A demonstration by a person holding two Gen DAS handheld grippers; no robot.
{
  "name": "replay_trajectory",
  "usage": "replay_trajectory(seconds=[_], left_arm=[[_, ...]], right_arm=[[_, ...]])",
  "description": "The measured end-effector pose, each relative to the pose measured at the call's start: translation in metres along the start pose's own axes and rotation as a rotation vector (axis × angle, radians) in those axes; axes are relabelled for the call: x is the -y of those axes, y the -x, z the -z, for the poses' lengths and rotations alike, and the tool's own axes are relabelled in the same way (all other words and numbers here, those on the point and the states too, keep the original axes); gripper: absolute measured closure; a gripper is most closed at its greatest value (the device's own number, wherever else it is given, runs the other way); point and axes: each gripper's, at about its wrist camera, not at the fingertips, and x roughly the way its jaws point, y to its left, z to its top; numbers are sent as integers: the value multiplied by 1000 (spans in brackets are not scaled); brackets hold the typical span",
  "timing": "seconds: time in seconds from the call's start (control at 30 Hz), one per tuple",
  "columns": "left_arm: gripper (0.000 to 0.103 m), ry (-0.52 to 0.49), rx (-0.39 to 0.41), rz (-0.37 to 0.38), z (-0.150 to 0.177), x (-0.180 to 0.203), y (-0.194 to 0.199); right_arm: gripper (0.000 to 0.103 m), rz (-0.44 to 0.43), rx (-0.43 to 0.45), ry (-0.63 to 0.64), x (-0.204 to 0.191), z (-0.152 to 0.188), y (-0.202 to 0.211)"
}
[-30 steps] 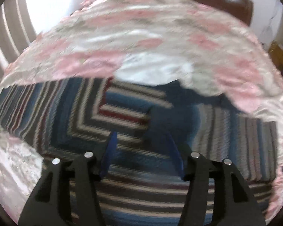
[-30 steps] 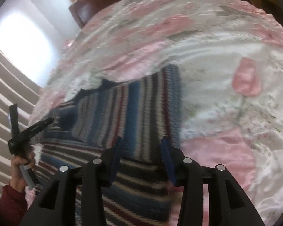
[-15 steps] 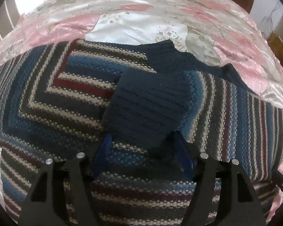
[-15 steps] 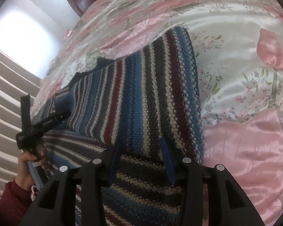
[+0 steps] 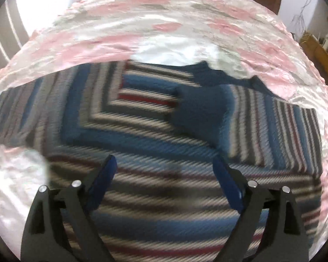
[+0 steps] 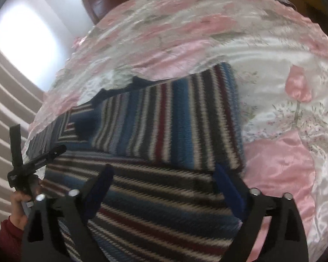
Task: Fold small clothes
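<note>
Striped blue, grey, white and maroon knitted sweater [image 6: 170,131] flat on pink-and-white floral satin bedspread [image 6: 284,170], sleeves folded inward. Left gripper [image 5: 164,174] spread wide, empty, above sweater. Right gripper [image 6: 164,181] likewise spread, empty, above lower hem region.

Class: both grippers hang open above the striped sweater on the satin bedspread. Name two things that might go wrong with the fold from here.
1. The satin bedspread looks slippery; the sweater may slide when tugged.
2. The folded-in navy cuff lies loose and may flop out if the left gripper or right gripper lifts carelessly.
</note>
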Motion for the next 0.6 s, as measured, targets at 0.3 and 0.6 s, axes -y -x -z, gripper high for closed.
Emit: replay_trajectory(seconds=[0.3, 0.6], left_arm=[[13, 140, -27, -117, -1, -136, 14], [13, 348, -32, -141, -9, -253, 19]], right_arm=[[8, 62, -96, 64, -52, 7, -28], [8, 82, -137, 84, -68, 12, -52]])
